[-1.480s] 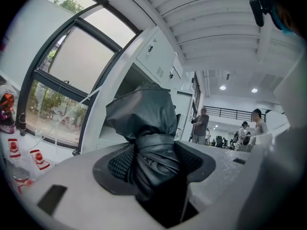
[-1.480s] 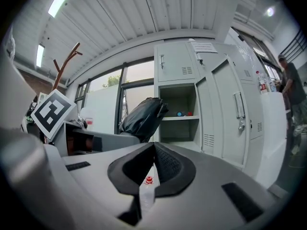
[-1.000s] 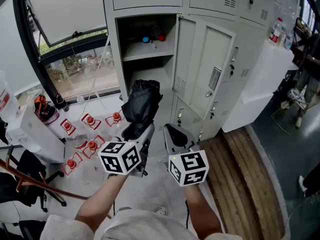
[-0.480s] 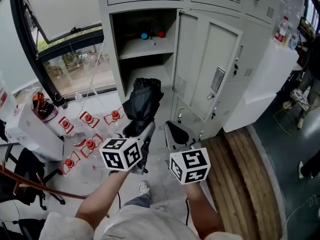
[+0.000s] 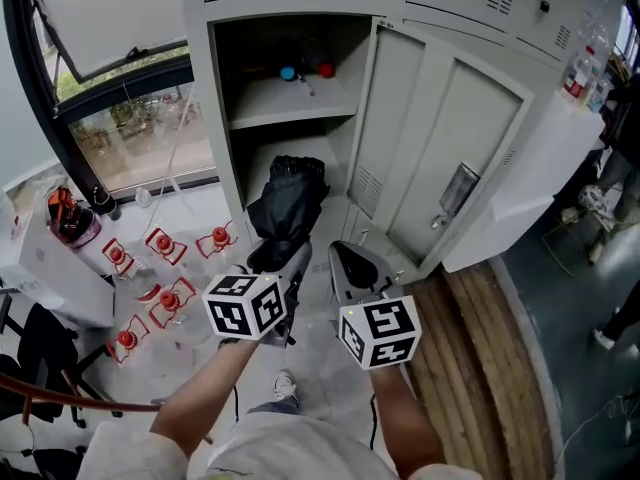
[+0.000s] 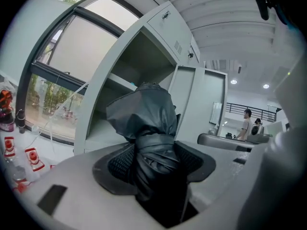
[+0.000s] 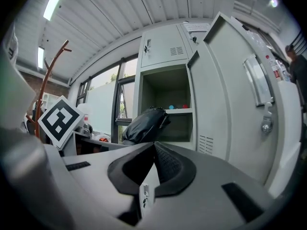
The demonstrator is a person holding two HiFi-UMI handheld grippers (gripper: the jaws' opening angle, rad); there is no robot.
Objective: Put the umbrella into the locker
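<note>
Big window (image 5: 130, 133) on the left, pale floor (image 5: 205, 213) below. Black folded umbrella (image 5: 285, 206) squeezed tight between the jaws of the left gripper (image 5: 288, 260), pointing up and forward, right in front of the open locker (image 5: 222, 138), just under its shelf (image 5: 275, 103). Hard to tell if the tip is inside. Right gripper (image 5: 348, 266) just beside, jaws pressed together, nothing between them. Locker door (image 5: 440, 158) swung wide to the right. Small blue thing (image 5: 288, 72) and red thing (image 5: 322, 69) on the shelf. Little red markers (image 5: 165, 243) on the floor near the window. Wooden boards (image 5: 470, 348) at the right.
</note>
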